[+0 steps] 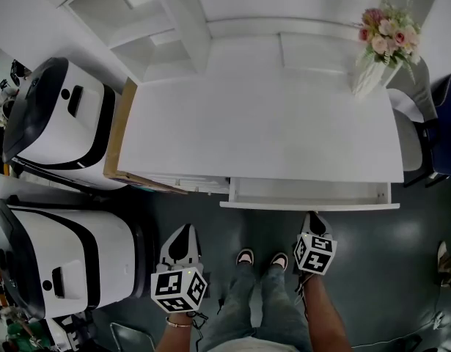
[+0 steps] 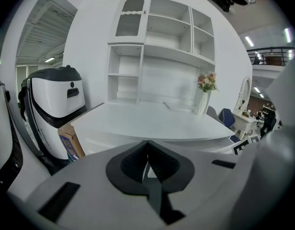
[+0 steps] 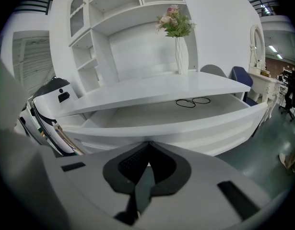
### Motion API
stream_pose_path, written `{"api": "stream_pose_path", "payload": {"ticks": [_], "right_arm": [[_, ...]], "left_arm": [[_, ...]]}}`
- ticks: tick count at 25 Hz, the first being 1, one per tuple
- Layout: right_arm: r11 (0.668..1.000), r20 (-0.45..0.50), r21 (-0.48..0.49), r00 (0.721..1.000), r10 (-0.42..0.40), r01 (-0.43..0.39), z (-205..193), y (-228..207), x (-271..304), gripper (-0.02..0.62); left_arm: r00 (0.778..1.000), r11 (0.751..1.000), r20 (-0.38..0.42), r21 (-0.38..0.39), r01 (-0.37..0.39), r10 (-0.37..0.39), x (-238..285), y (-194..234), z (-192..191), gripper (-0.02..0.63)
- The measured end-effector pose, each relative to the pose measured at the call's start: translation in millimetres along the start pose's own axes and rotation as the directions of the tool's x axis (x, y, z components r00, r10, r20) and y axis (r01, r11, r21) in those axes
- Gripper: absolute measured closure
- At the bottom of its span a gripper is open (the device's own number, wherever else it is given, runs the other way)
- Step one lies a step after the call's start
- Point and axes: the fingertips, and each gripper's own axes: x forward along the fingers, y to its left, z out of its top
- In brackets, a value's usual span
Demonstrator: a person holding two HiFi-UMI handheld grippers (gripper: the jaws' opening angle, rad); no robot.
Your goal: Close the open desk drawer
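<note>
Drawer [image 1: 309,205] is pulled out from under the right half of the desk [image 1: 262,130]; its front panel is just ahead of the right gripper [image 1: 312,217], not touching. Right jaws are pressed together on nothing; left gripper [image 1: 185,229] is likewise clenched and empty, and faces the closed part of the desk front. Plan: keep the right jaws closed and use them as a blunt pusher. I'd place the tip flat on the panel near its middle, not out at a corner, so the drawer runs straight on its slides, then push level and steadily until the panel sits flush. The left gripper could share the push on the panel's left end if the drawer skews. Inside the drawer lie thin black loops [image 3: 193,101], low and well back, so I judge they won't catch. My shoes [image 1: 258,258] stand below the panel, clear of its travel. Cardboard box [image 1: 115,141], two white-and-black machines [image 1: 60,123] and vase of flowers [image 1: 379,53] are all off the path
</note>
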Motion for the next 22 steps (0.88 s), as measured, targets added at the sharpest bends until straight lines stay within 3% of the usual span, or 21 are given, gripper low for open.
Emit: {"api": "stream_pose_path", "payload": {"ticks": [22], "right_arm": [[0.998,0.016,-0.058,1.000,-0.013,0.014,36,-3,40,0.588]], "left_arm": [[0.993,0.991,0.028,-0.069,-0.115,0.117,-24,25,-2,0.586]]}}
